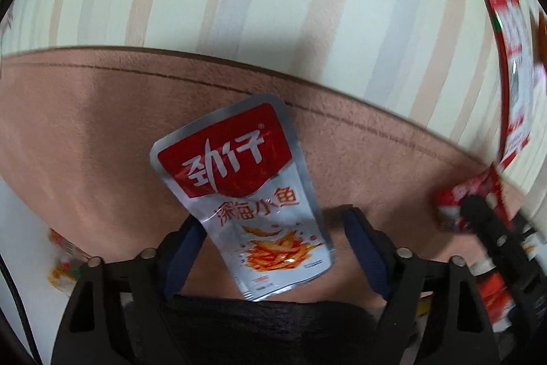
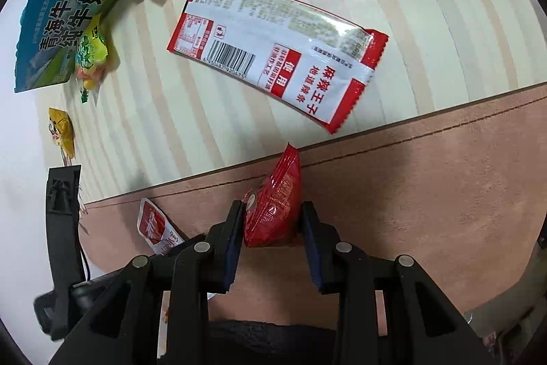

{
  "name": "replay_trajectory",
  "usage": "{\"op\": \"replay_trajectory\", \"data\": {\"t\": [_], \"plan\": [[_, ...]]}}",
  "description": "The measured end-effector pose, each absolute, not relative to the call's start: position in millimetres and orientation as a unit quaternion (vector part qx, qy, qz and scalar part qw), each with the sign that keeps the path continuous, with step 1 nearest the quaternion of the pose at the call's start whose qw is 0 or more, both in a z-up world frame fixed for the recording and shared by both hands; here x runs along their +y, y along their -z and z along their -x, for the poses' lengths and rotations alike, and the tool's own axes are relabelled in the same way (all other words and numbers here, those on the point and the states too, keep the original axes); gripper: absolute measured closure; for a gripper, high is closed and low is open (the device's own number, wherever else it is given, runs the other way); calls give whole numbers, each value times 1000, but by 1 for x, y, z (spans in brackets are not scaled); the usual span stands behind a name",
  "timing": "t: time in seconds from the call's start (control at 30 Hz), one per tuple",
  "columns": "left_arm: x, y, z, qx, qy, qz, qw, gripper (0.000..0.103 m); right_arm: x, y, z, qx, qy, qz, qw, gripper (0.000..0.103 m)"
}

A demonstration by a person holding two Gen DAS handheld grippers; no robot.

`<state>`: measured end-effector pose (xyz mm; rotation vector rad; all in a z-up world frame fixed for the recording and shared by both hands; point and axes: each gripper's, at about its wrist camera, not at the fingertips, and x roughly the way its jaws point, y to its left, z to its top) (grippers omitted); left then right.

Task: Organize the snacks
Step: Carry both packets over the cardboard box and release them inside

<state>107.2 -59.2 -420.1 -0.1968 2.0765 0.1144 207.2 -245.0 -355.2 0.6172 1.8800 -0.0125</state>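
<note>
A cream counter with beige and grey stripes [image 2: 427,23] is carrying a pinkish-brown fabric mat [image 2: 444,177]. A blue-green milk carton [image 2: 58,19] is lying at the far left. A long red-and-white foil snack packet [image 2: 273,53] is lying barcode side up on the stripes, near the mat edge. A silver-and-red fish snack pouch [image 1: 239,194] is lying flat on the mat between the left hand-held gripper's [image 1: 273,235] parted fingers, apparently unpressed. The right hand-held gripper [image 2: 271,224] is clenching a small red foil sachet [image 2: 273,204], holding it upright over the mat.
</note>
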Motion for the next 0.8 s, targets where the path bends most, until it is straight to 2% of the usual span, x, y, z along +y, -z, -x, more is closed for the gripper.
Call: {"op": "replay_trajectory", "data": {"t": [0.03, 0.07, 0.1, 0.2, 0.43, 0.8], "plan": [[-63, 418, -106, 858, -38, 65, 508, 33, -244, 355, -207, 793, 5, -261, 550, 67], [-64, 416, -106, 857, -33, 55, 511, 43, -246, 355, -207, 792, 4, -261, 551, 67], [-65, 414, -107, 855, -25, 40, 517, 49, -248, 354, -207, 792, 3, -261, 552, 67], [-63, 411, -111, 848, -20, 7, 530, 52, -251, 354, -206, 791, 1, -263, 552, 67], [-52, 406, -118, 828, -21, -29, 559, 54, -234, 355, -209, 792, -9, -255, 555, 67], [-64, 373, -110, 805, 3, -18, 594, 55, -211, 341, -220, 784, -25, -243, 571, 68]]}}
